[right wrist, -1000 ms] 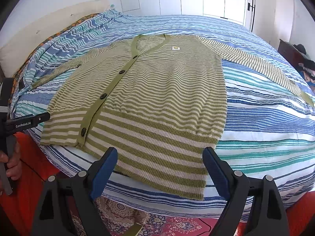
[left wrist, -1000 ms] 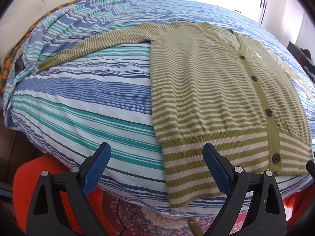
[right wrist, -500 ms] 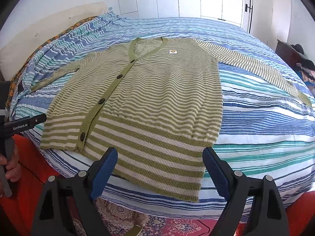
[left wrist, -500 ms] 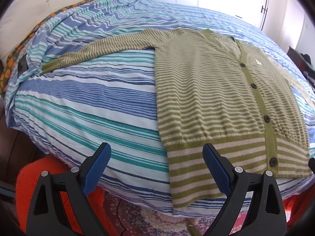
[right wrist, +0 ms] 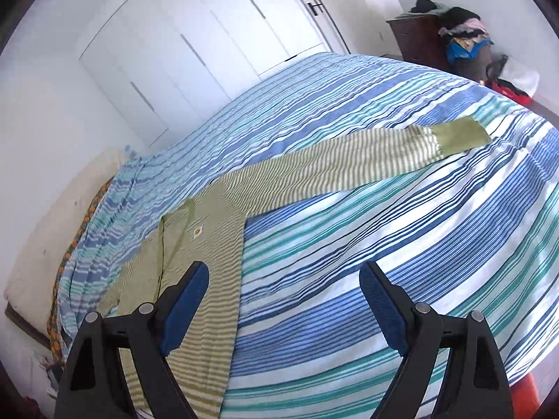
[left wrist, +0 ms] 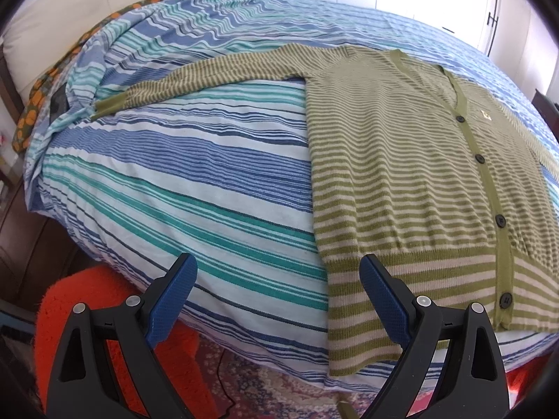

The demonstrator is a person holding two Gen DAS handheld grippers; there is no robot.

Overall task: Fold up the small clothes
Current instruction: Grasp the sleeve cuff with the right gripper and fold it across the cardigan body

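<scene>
A green and cream striped cardigan (left wrist: 401, 160) lies flat and buttoned on the bed, sleeves spread out. In the left wrist view its left sleeve (left wrist: 195, 76) runs to the upper left. My left gripper (left wrist: 277, 289) is open and empty, hovering at the bed's near edge just left of the hem. In the right wrist view the cardigan body (right wrist: 206, 244) lies at the lower left and the other sleeve (right wrist: 367, 160) stretches to its cuff (right wrist: 457, 136). My right gripper (right wrist: 283, 300) is open and empty above the bed, right of the body.
The bed has a blue, teal and white striped cover (left wrist: 174, 181). An orange rug (left wrist: 91, 300) lies on the floor below the near edge. A dark dresser piled with clothes (right wrist: 450, 35) stands beyond the bed. White wardrobe doors (right wrist: 209, 35) line the wall.
The right gripper has swung sharply to the right and tilted, now facing the right sleeve instead of the whole cardigan. The left gripper has drifted left a little. Both stay open.
</scene>
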